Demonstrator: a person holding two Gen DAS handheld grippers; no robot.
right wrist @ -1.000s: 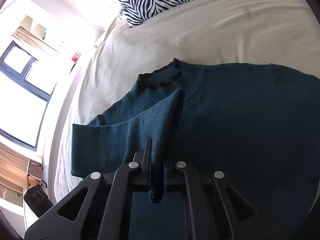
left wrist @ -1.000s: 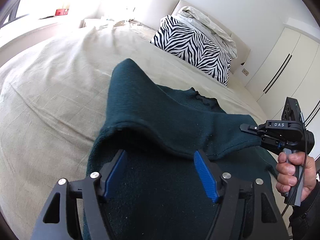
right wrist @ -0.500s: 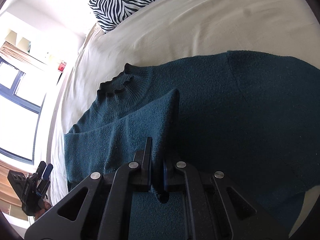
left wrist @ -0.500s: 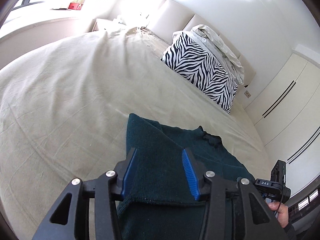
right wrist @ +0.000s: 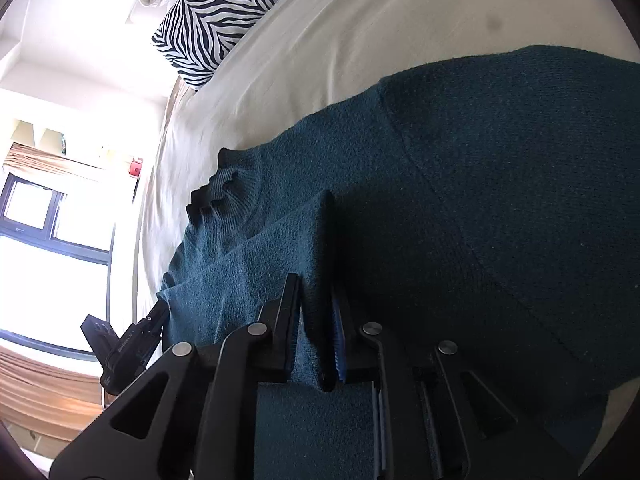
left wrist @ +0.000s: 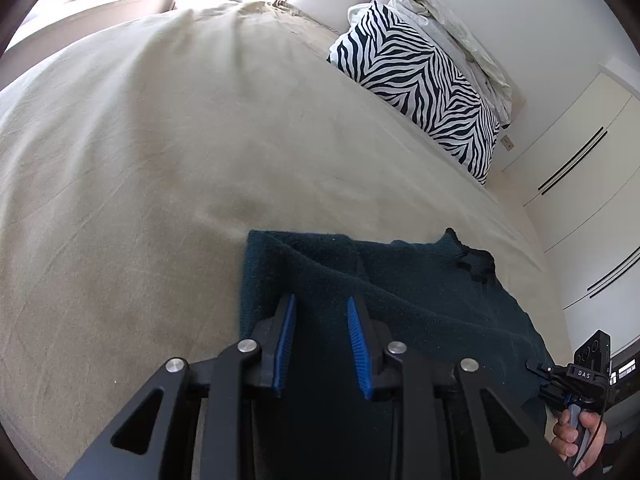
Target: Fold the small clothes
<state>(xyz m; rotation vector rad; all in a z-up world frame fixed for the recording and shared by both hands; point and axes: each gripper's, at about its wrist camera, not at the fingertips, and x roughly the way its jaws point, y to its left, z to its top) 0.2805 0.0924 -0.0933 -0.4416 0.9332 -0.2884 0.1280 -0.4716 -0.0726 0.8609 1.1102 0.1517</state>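
A dark teal knit sweater [left wrist: 400,280] lies on the beige bed [left wrist: 160,160], its frilled collar [left wrist: 476,260] toward the zebra pillow. My left gripper [left wrist: 320,300] hovers over the sweater's left edge. Its jaws are closing, with a gap still between the blue pads and cloth only beneath them. In the right wrist view the sweater [right wrist: 500,180] has a folded flap standing as a ridge between my right gripper's [right wrist: 314,282] fingers. Those jaws are opening and a dark gap shows beside the cloth. The right gripper [left wrist: 534,370], held by a hand [left wrist: 572,436], shows at the sweater's right edge.
A zebra-striped pillow [left wrist: 420,80] and a crumpled pale pillow [left wrist: 448,20] lean at the headboard. White wardrobe doors [left wrist: 580,160] stand on the right. A bright window [right wrist: 32,208] is on the far side of the bed [right wrist: 360,32]. Bare sheet surrounds the sweater.
The raised fold has come down onto the sweater. My left gripper slid to the sweater's left edge and narrowed. My right gripper sank with the flap and its jaws parted slightly.
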